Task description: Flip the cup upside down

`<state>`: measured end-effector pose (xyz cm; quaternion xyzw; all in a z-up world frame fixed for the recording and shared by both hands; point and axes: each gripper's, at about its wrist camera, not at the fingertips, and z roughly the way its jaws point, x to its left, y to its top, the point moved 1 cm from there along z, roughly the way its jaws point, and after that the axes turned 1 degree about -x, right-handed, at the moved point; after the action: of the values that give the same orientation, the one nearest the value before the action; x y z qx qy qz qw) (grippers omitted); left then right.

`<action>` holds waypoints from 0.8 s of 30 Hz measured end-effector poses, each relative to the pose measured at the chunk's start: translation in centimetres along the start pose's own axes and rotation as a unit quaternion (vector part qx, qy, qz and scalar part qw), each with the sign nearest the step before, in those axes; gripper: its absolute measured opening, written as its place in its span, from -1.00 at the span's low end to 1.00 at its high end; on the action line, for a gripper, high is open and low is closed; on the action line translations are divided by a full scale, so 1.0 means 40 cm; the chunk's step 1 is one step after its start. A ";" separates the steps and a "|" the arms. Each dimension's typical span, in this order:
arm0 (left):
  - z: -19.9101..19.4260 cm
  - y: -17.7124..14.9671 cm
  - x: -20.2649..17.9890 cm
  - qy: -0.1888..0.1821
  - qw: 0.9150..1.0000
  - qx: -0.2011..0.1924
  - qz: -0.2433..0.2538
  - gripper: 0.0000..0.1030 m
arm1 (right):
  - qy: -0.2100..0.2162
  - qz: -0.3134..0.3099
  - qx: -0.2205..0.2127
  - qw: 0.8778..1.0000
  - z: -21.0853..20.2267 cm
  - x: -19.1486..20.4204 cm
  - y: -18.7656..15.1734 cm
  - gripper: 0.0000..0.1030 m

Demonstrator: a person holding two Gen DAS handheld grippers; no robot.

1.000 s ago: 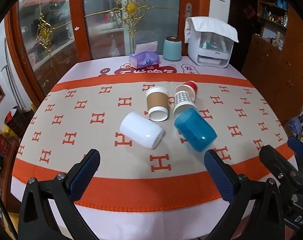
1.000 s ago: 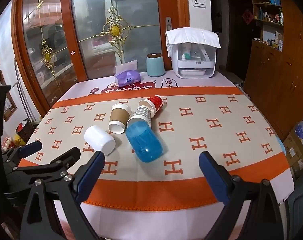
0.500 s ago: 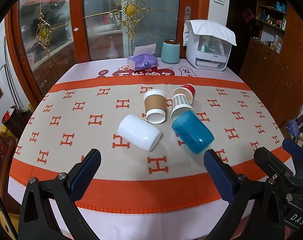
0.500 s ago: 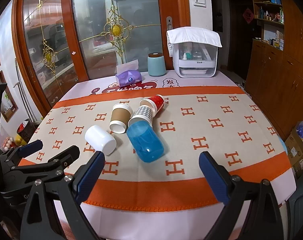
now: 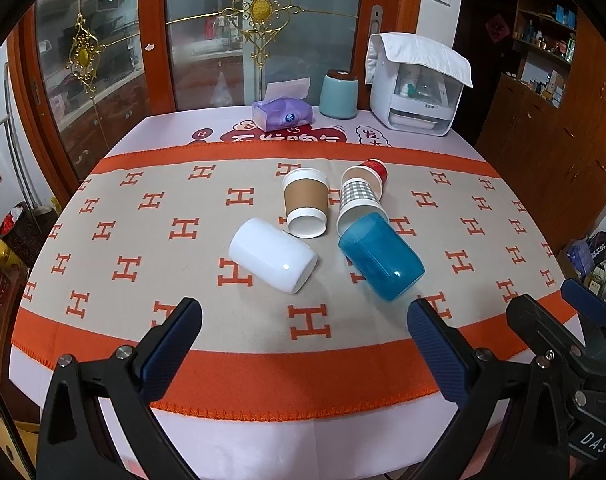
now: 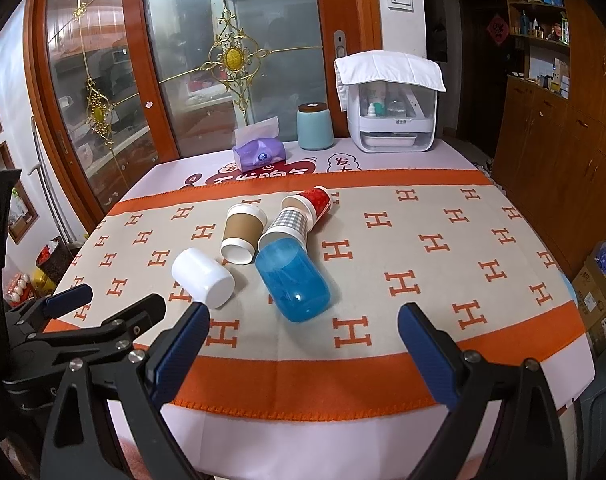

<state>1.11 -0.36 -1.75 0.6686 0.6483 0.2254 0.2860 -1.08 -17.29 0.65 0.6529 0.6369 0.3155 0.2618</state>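
Observation:
Several cups lie on their sides mid-table: a white cup (image 5: 271,255) (image 6: 203,277), a brown paper cup (image 5: 305,208) (image 6: 243,233), a checked paper cup (image 5: 359,203) (image 6: 287,227), a red paper cup (image 5: 370,171) (image 6: 311,201) and a blue plastic cup (image 5: 381,261) (image 6: 293,280). My left gripper (image 5: 305,338) is open and empty, above the near table edge, short of the cups. My right gripper (image 6: 303,342) is open and empty, also at the near edge. The right gripper shows at the left view's right edge (image 5: 575,320); the left gripper shows at the right view's left edge (image 6: 103,316).
An orange and beige H-pattern cloth (image 5: 143,240) covers the table. At the back stand a purple tissue pack (image 5: 282,114), a teal canister (image 5: 339,94) and a white covered appliance (image 5: 417,88). Glass doors stand behind; wooden cabinets stand at the right.
Both grippers have drawn back and risen slightly, so the cups look a little farther off. The cups have not moved. Both grippers stay open.

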 end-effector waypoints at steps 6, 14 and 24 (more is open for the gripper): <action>0.000 -0.002 -0.001 0.006 1.000 -0.003 0.003 0.97 | 0.000 0.001 0.000 1.000 0.002 -0.002 0.001 0.86; -0.001 -0.001 -0.002 0.007 1.000 -0.004 0.003 0.97 | 0.000 0.001 0.001 1.000 0.001 -0.003 0.001 0.86; -0.007 -0.001 -0.004 0.009 1.000 -0.008 0.007 0.97 | 0.003 0.000 0.000 1.000 -0.003 0.005 -0.007 0.85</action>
<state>0.87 -0.47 -1.56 0.6688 0.6443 0.2383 0.2842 -1.36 -17.07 0.55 0.6519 0.6377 0.3176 0.2598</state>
